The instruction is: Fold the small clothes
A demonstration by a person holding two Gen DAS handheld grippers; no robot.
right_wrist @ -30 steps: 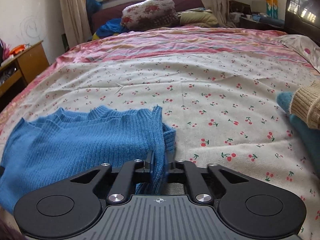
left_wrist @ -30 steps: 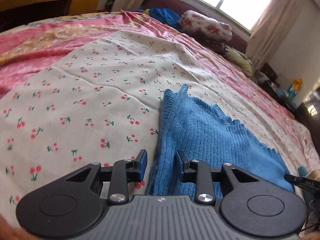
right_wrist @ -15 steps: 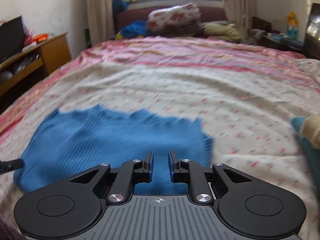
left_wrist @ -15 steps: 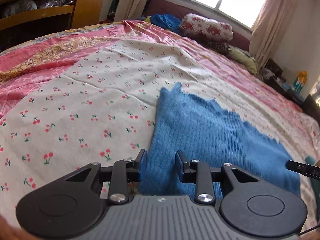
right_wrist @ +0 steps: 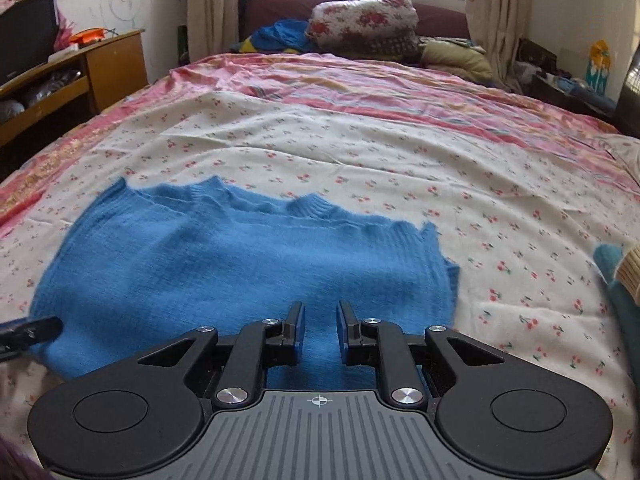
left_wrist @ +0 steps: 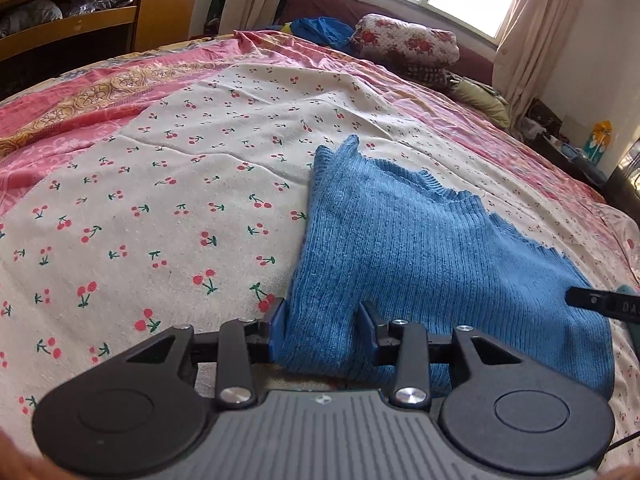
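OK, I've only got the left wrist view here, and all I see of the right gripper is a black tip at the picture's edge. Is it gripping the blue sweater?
Observer: No. The right gripper has its jaws apart. The blue sweater shows through the gap, and nothing is pinched.
Operator: And what's lying to the right of it?
Observer: A teal garment with a beige ribbed cuff on it lies at the far right on the cherry-print sheet, with bare sheet between it and the sweater.
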